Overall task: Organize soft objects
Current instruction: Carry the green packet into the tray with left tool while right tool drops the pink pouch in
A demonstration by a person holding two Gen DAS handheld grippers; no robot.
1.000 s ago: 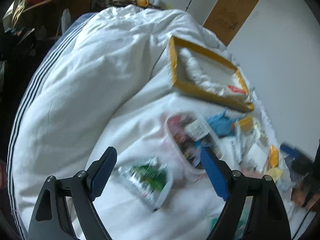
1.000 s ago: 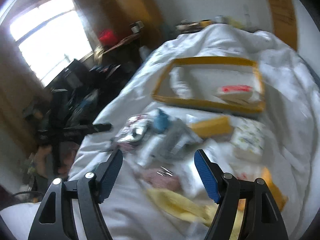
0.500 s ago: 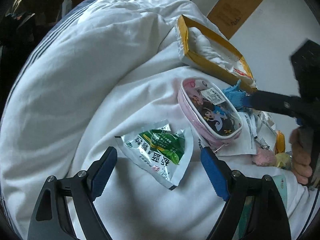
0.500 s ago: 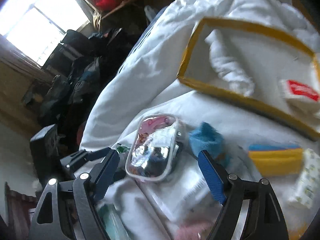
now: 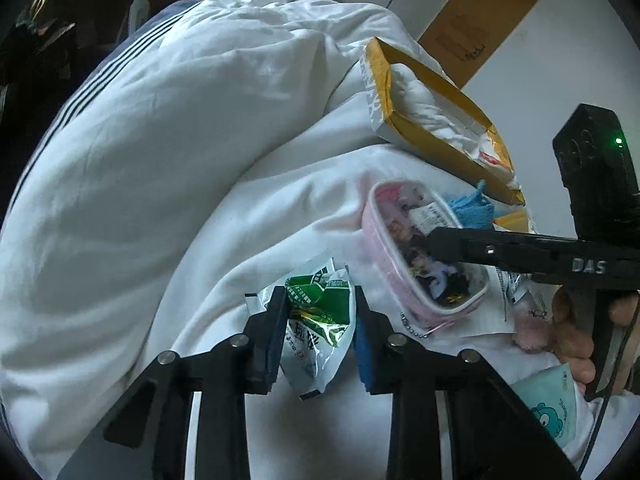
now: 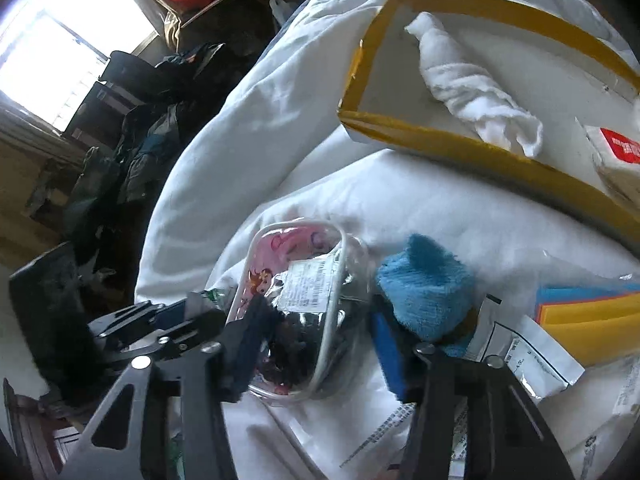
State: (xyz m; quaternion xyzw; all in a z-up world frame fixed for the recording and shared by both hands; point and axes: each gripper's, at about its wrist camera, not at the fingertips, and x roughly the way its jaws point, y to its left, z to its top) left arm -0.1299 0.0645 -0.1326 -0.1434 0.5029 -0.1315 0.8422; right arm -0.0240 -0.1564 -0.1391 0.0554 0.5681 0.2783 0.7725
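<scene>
On the white-duveted bed (image 5: pixel 132 184), the left gripper (image 5: pixel 320 332) is closing its jaws on a crinkled green-and-silver foil sachet (image 5: pixel 318 320); the pads press both sides and the packet buckles between them, near the bed's front edge. Just beside it, toward the bed's right side, lies a clear, pink-trimmed zip pouch with cartoon print (image 6: pixel 304 304). The right gripper (image 6: pixel 316 344) straddles this pouch with its jaws closing; the left pad lies against the pouch's side, while the blue right pad sits just beside it, and whether it touches cannot be told. A fuzzy blue cloth (image 6: pixel 426 284) rests against that right finger. Further toward the head of the bed, a shallow yellow-edged cardboard box (image 6: pixel 416 132) holds a rolled white towel (image 6: pixel 472 88) and a white pack with a red label (image 6: pixel 620 152). Yellow and blue sponges in wrap (image 6: pixel 588 316) lie at the right edge.
</scene>
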